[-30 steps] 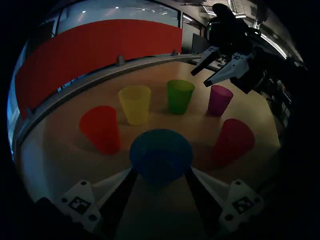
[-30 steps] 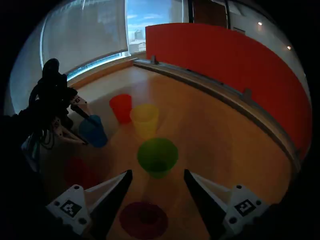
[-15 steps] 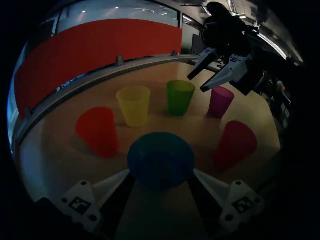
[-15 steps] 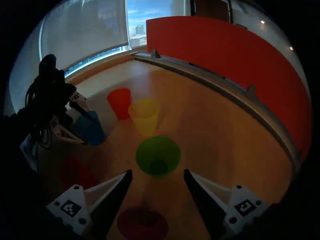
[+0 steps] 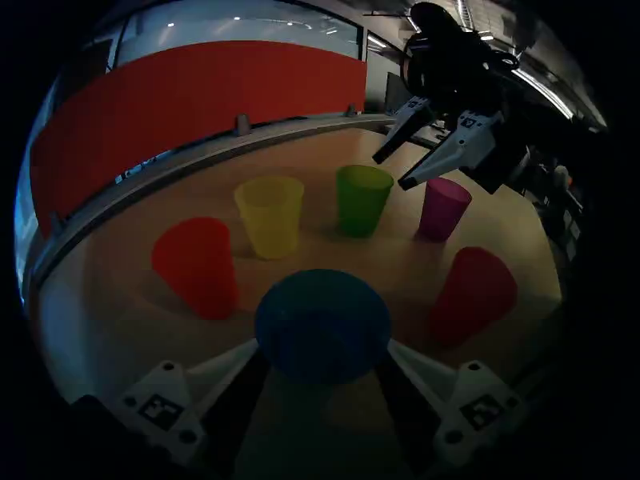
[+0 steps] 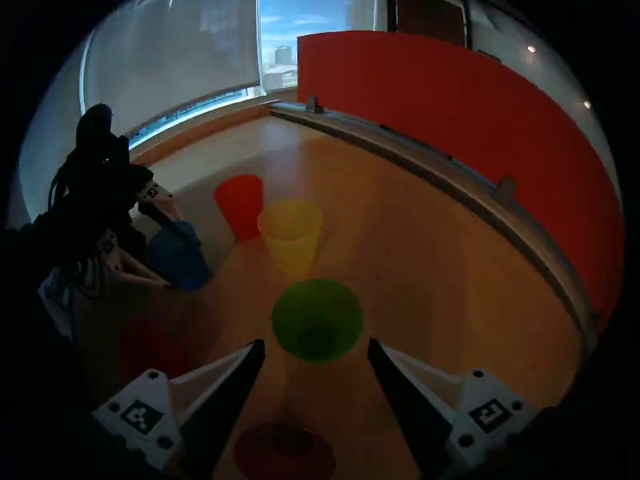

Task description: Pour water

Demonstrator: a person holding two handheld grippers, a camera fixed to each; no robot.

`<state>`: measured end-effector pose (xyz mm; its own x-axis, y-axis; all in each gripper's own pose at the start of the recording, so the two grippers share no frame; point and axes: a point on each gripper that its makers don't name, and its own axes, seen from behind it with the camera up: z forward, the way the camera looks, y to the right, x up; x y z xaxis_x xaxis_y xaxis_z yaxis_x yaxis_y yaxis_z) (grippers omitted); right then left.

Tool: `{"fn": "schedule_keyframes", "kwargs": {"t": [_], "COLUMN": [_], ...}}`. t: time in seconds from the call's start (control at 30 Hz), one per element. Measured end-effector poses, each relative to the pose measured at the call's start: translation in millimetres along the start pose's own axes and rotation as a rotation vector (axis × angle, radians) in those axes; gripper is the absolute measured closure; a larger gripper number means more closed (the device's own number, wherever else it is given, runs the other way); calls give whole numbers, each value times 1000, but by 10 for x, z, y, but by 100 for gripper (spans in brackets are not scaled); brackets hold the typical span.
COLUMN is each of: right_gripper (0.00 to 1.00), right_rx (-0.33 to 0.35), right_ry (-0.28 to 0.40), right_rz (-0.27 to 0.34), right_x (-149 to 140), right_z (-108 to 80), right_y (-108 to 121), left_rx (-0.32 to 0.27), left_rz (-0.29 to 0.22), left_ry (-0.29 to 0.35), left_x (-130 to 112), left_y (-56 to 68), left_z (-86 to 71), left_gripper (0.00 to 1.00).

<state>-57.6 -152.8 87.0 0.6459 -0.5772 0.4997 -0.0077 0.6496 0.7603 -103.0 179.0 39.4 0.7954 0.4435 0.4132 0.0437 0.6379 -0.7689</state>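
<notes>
Six tapered cups of translucent plastic stand in a loose ring on a smooth wooden table (image 5: 120, 320), backed by a flat red panel (image 5: 200, 96). They are an orange-red cup (image 5: 196, 264), a yellow cup (image 5: 270, 214), a green cup (image 5: 362, 198), a purple cup (image 5: 442, 208), a darker red cup (image 5: 474, 292) and a blue cup (image 5: 322, 324).

The left gripper (image 5: 322, 348) sits low and level. Its white fingers lie against both sides of the blue cup, clamped on it at a wide spread. In the right gripper view, that cup's base rests on the table.

The right gripper (image 5: 390, 172) hangs above the table with its fingers slanting down over the gap between the green and purple cups. Its jaws are spread wide and hold nothing.
</notes>
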Motion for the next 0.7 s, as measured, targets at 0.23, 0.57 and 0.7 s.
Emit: {"fn": "schedule_keyframes", "kwargs": {"t": [0.23, 0.57, 0.7], "right_gripper": [0, 0, 0], "right_rx": [-1, 1, 3], "right_ry": [-30, -58, -68], "right_rz": [-9, -5, -3], "right_x": [-18, -11, -11], "right_z": [45, 145, 181], "right_y": [-1, 18, 18], "left_rx": [-1, 4, 3], "left_rz": [0, 2, 0], "left_ry": [-4, -8, -8], "left_x": [1, -2, 2], "left_y": [-3, -38, -43], "left_z": [-9, -25, -28], "left_gripper": [17, 18, 19]}}
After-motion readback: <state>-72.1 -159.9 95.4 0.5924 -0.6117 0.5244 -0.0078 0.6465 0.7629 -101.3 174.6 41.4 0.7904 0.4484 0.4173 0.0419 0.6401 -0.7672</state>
